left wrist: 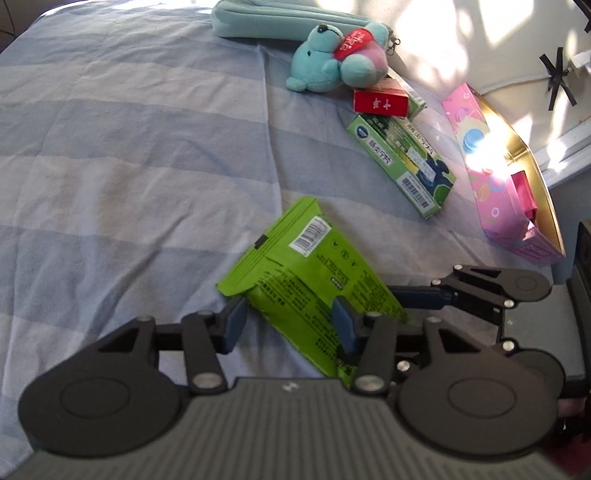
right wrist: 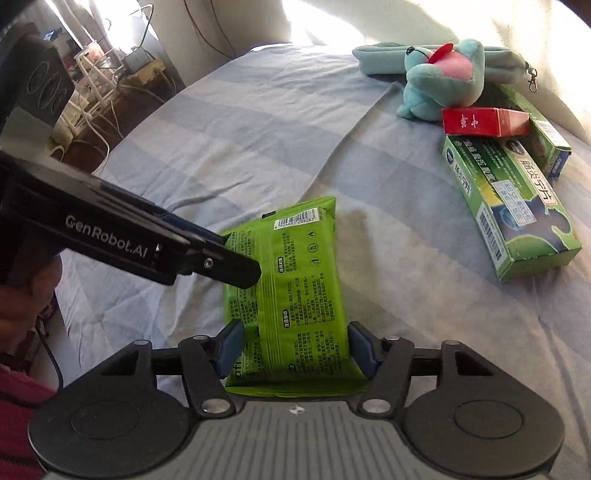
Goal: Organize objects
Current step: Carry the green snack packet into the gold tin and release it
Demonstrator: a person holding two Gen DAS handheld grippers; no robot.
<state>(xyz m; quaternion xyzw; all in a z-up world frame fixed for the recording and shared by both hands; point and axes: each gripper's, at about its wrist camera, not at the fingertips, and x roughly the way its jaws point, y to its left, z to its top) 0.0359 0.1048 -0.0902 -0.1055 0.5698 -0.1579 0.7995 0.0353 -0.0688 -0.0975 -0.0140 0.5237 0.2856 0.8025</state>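
Observation:
A green wipes packet (left wrist: 306, 277) lies on the blue striped bedsheet (left wrist: 129, 147), seen also in the right wrist view (right wrist: 291, 280). My left gripper (left wrist: 290, 325) has its blue pads on both sides of the packet's near part, closed on it. My right gripper (right wrist: 295, 349) grips the packet's near end between its pads. The left gripper also shows from the side in the right wrist view (right wrist: 236, 266), at the packet's left edge. The right gripper reaches in from the right in the left wrist view (left wrist: 417, 297).
At the back right lie a teal plush toy (left wrist: 328, 59), a teal pouch (left wrist: 280, 18), a red box (left wrist: 380, 101), a green medicine box (left wrist: 402, 162) and an open pink box (left wrist: 506, 177). Cables and a power strip (right wrist: 92, 107) sit beyond the bed's left edge.

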